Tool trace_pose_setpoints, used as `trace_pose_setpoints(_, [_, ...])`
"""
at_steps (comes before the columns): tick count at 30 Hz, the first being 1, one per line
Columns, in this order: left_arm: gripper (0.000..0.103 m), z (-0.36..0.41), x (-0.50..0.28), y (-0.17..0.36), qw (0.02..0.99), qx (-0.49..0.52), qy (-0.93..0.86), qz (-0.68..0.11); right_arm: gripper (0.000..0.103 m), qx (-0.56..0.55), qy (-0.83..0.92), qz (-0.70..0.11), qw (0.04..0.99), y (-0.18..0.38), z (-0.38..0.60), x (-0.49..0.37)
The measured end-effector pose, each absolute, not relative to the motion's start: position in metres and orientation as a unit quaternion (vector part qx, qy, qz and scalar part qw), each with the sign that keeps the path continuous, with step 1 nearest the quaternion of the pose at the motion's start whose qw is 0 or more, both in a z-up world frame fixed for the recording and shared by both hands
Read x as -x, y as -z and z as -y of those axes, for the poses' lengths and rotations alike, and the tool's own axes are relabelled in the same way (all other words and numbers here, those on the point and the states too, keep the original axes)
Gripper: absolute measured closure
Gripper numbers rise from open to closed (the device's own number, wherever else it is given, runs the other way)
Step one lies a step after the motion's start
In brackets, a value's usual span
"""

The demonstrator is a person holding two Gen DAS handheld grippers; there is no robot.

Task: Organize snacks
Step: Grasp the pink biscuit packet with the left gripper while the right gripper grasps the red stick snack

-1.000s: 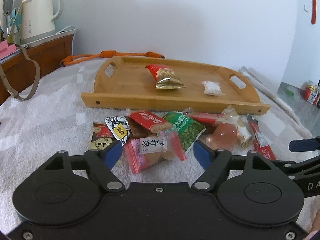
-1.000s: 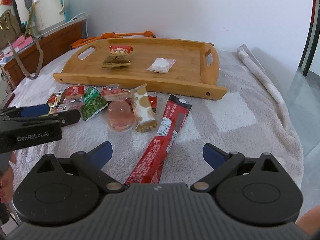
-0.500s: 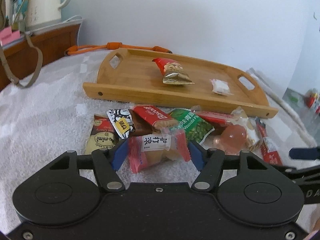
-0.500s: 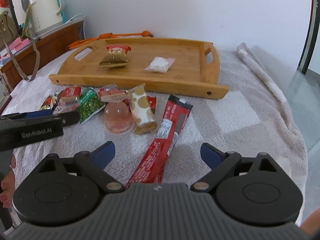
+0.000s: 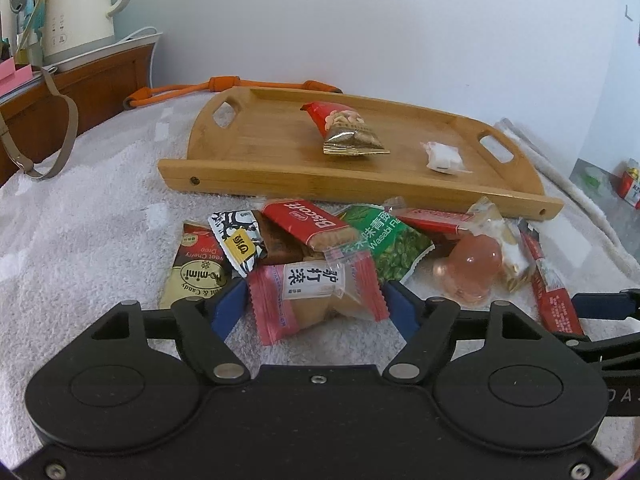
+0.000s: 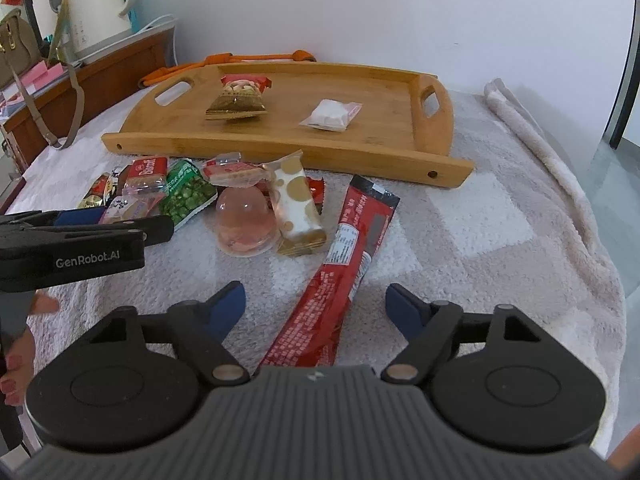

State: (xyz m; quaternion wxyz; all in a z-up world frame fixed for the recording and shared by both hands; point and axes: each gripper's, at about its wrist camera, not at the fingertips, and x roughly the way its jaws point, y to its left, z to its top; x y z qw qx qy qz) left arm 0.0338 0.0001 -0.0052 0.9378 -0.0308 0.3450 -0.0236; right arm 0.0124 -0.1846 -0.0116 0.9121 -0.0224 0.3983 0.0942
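Note:
A wooden tray [image 5: 248, 156] [image 6: 400, 148] lies at the back of the towel with a peanut packet [image 5: 348, 132] [image 6: 238, 100] and a small white candy [image 5: 442, 156] [image 6: 330, 114] in it. Loose snacks lie in front of it. My left gripper [image 5: 316, 306] is open, its fingers on either side of a pink wrapped cake [image 5: 316, 296] [image 6: 128, 208], touching its ends. My right gripper [image 6: 316, 306] is open and straddles the near end of a long red stick packet [image 6: 344, 256] [image 5: 554, 288].
The pile holds a Biscoff bar [image 5: 310, 224], a green wasabi pea bag [image 5: 384, 240], a pink jelly cup [image 6: 246, 220] and a gold-dotted packet [image 6: 298, 208]. A kettle [image 6: 98, 4] and bag strap [image 6: 60, 120] stand at the left. The towel's edge drops at the right.
My left gripper moved forward and narrowed around the pink cake. My right gripper narrowed a little and edged forward over the red stick packet.

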Motion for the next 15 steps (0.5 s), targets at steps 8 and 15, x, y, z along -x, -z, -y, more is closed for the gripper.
trace_pose_setpoints(8, [0.043, -0.002, -0.027, 0.001, 0.940, 0.010, 0.035, -0.338, 0.053, 0.018, -0.084, -0.390, 0.917, 0.009, 0.189, -0.009])
trace_pose_setpoints(15, [0.046, -0.005, -0.016, -0.007, 0.941, 0.008, 0.033, -0.336, 0.073, 0.004, -0.074, -0.388, 0.919, 0.004, 0.194, -0.007])
